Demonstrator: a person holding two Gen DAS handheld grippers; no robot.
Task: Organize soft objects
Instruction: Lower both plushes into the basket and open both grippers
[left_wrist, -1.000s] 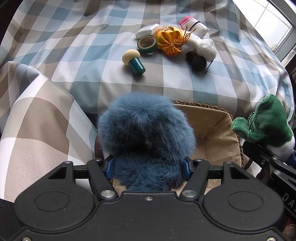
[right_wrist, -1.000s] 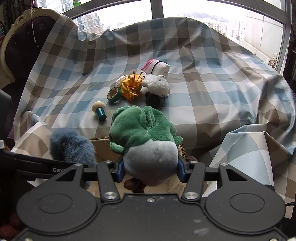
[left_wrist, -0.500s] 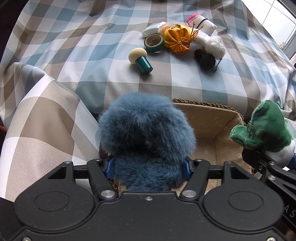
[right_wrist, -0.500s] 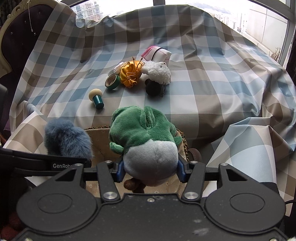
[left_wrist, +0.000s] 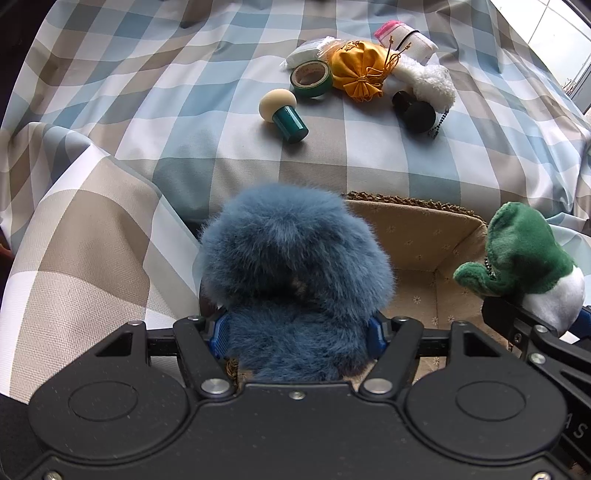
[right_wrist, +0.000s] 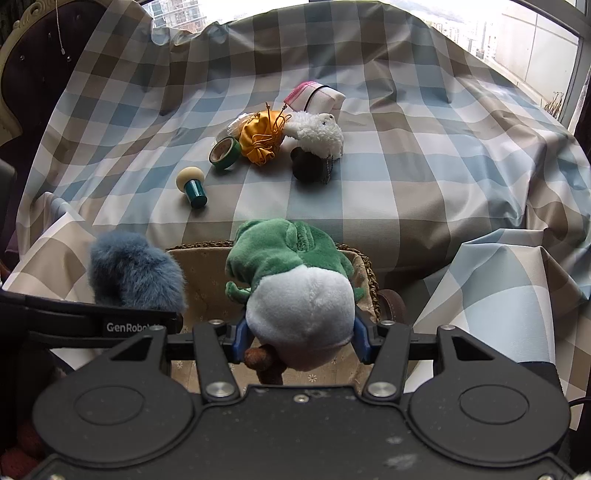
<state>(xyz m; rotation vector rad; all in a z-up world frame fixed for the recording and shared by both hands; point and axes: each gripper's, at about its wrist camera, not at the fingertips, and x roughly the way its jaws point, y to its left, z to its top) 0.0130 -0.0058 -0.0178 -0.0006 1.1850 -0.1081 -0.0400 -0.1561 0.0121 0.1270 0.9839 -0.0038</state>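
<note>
While our left gripper (left_wrist: 297, 328) pinches a fluffy blue pompom (left_wrist: 295, 273) between its blue pads (left_wrist: 218, 330), our right gripper (right_wrist: 299, 334) clamps a green and white plush frog (right_wrist: 295, 284) by its white belly. We hold both toys above a fabric-lined basket (left_wrist: 424, 236), the pompom over its left edge and the frog over its right side. We see a brown object (right_wrist: 264, 360) below the frog, too hidden to identify.

Beyond the basket, on the checked cloth (left_wrist: 147, 92), lies a cream-capped teal mushroom piece (left_wrist: 282, 114) on its side. Farther back we find a cluster: a green tape roll (left_wrist: 310, 77), a yellow drawstring pouch (left_wrist: 356, 72), a white fluffy toy (left_wrist: 428, 83) touching a black round object (left_wrist: 413, 110), and a white pouch with pink trim (left_wrist: 406, 35). A dark chair back (right_wrist: 37, 55) stands at far left.
</note>
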